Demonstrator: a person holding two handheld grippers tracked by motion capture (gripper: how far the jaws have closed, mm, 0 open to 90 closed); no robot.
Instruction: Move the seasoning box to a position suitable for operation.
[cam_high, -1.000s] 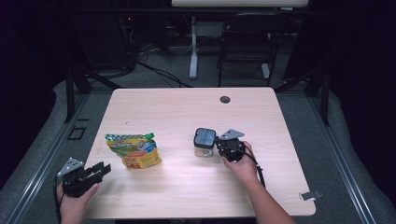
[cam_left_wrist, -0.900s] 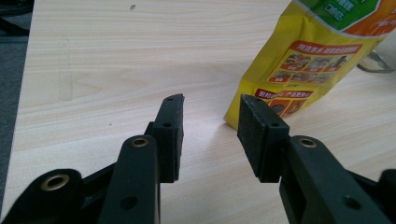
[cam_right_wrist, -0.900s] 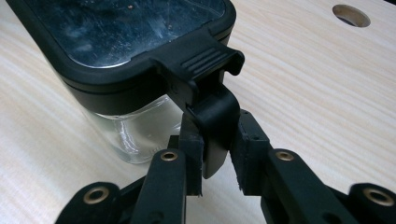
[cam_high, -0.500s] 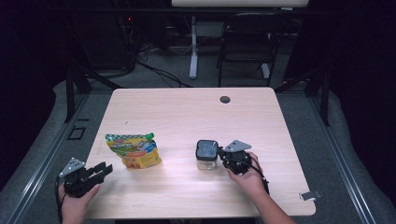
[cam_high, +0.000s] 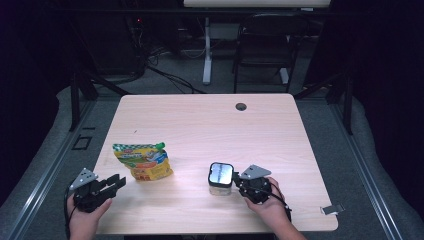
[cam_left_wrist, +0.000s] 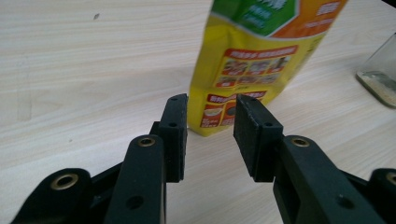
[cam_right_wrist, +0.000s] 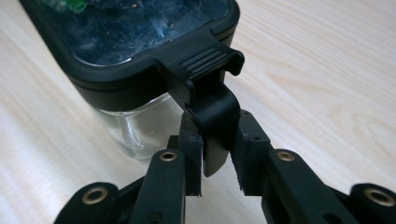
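From the high view, my right gripper (cam_high: 239, 181) sits against the glass jar (cam_high: 220, 178), which stands lidded on the table (cam_high: 200, 120); my left gripper (cam_high: 116, 183) waits just short of the yellow pouch (cam_high: 144, 162).

In the left gripper view, the jaws stand half open on nothing, having just been closing. The pouch's print is too small to read.

In the right gripper view, my jaws clamp the lid's latch tab (cam_right_wrist: 212, 116). I'd judge the opening barely begun.

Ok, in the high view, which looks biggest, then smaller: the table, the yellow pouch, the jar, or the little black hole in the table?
1. table
2. yellow pouch
3. jar, somewhat smaller than the pouch
4. black hole, farther from the camera, but plainly smallest
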